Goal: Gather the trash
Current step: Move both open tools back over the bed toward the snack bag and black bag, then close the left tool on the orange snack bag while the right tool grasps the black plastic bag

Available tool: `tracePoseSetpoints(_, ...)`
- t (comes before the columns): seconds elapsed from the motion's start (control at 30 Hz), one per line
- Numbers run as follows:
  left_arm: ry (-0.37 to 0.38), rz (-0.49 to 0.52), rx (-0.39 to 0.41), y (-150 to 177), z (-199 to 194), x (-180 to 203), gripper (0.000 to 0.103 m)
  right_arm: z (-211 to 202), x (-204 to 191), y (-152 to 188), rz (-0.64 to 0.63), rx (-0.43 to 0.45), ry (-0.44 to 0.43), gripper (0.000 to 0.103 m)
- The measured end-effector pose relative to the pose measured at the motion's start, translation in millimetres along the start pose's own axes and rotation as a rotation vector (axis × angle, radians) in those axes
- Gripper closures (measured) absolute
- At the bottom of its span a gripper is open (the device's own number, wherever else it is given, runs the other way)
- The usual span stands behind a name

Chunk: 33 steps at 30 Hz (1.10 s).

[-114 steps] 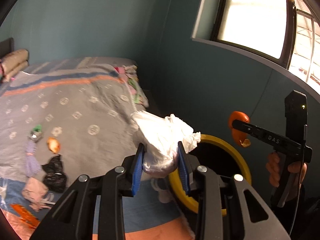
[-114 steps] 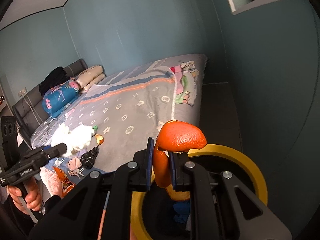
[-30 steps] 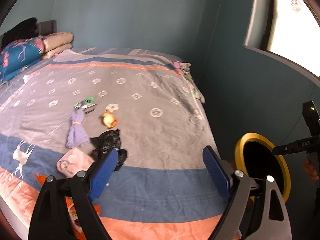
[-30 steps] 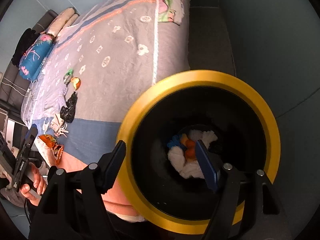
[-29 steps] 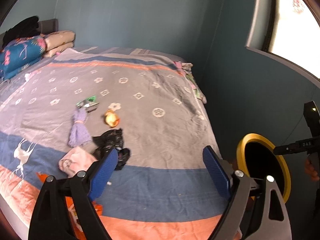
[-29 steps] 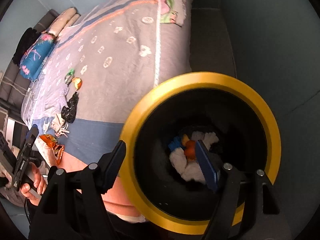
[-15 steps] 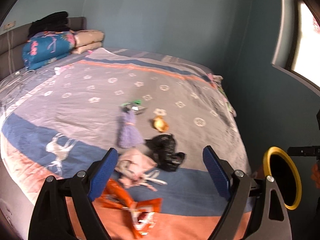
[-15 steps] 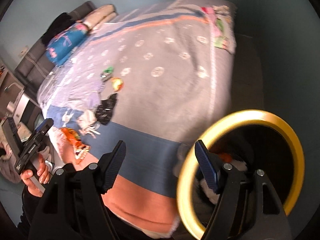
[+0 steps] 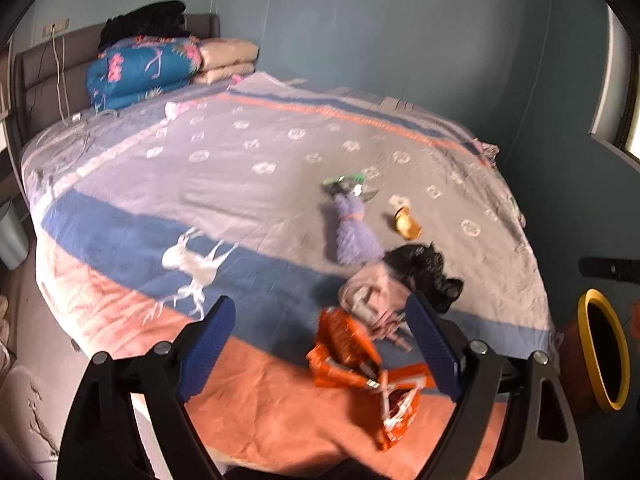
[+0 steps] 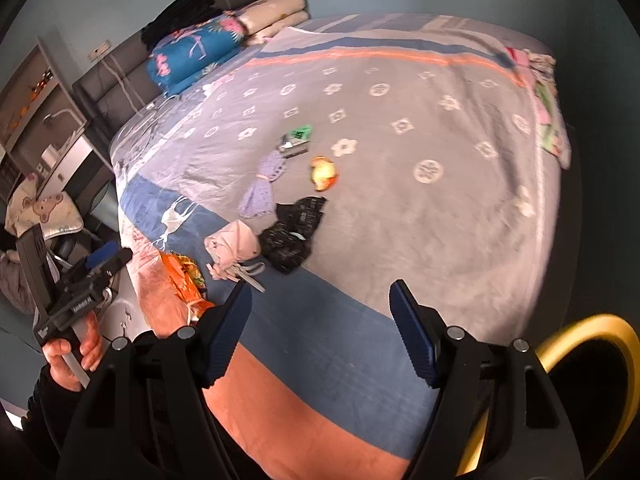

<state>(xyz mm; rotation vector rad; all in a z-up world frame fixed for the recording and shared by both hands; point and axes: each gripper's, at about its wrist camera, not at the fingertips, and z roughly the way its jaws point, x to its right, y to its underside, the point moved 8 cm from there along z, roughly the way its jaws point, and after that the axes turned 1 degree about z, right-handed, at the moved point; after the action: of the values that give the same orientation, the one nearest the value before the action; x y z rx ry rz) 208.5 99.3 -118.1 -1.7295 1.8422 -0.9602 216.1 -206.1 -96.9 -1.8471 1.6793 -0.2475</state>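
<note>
1. My left gripper [image 9: 320, 344] stands wide open at the bottom of the left wrist view, blue pads well apart and nothing between them pressed or held.
2. My right gripper [image 10: 320, 332] is also open with empty jaws, low in the right wrist view over the blue band of the bedspread [image 10: 400, 184].
3. The trash lies in a cluster on the bed. In the left wrist view the orange snack wrapper [image 9: 360, 364] is lowest, right of centre, just ahead of my left pads on the orange band of the cover.
4. Just above it sits a pale pink crumpled piece [image 9: 368, 292], touching a black crumpled bag [image 9: 424, 272] to its right.
5. Further up are a purple tufted item [image 9: 354, 236], a small yellow-orange scrap [image 9: 408, 226] beside it, and a green and silver wrapper [image 9: 348, 186] at the top of the group.
6. The yellow-rimmed bin [image 9: 600, 344] stands at the right edge of the left wrist view, off the bed; in the right wrist view its rim fills the lower right corner.
7. My left hand [image 10: 72, 356] shows at the lower left of the right wrist view, gripping the handle.
8. Folded bedding [image 9: 144, 68] is stacked upper left, at the headboard.
</note>
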Motion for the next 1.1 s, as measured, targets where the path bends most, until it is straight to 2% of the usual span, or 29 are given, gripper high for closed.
tracePoseSetpoints(0.17,0.018,-0.016,-0.059,23,11,-4,0.02,36,-22,-10,-0.053,-0.006,-0.005,0.035)
tracePoseSetpoints(0.27,0.056,-0.021,-0.089,35,16,3,0.02,56,-30,-12,-0.096,-0.015,0.007,0.035)
tracePoseSetpoints(0.4,0.082,-0.015,-0.124,46,26,13,0.02,81,-39,-15,-0.138,-0.033,0.002,0.035)
tracePoseSetpoints(0.57,0.126,-0.067,-0.182,52,43,21,0.02,113,-44,-19,-0.157,-0.071,-0.008,0.035)
tracePoseSetpoints(0.77,0.104,-0.082,-0.252,65,70,29,0.02,158,-46,-25,-0.164,-0.108,0.007,0.035)
tracePoseSetpoints(0.9,0.116,-0.092,-0.283,72,83,32,0.03,182,-47,-24,-0.194,-0.131,0.043,0.036)
tracePoseSetpoints(0.97,0.123,-0.096,-0.294,74,87,32,0.044,197,-45,-23,-0.2,-0.148,0.063,0.042)
tracePoseSetpoints(1.1,0.135,-0.084,-0.299,76,89,36,0.054,215,-43,-19,-0.192,-0.174,0.061,0.056)
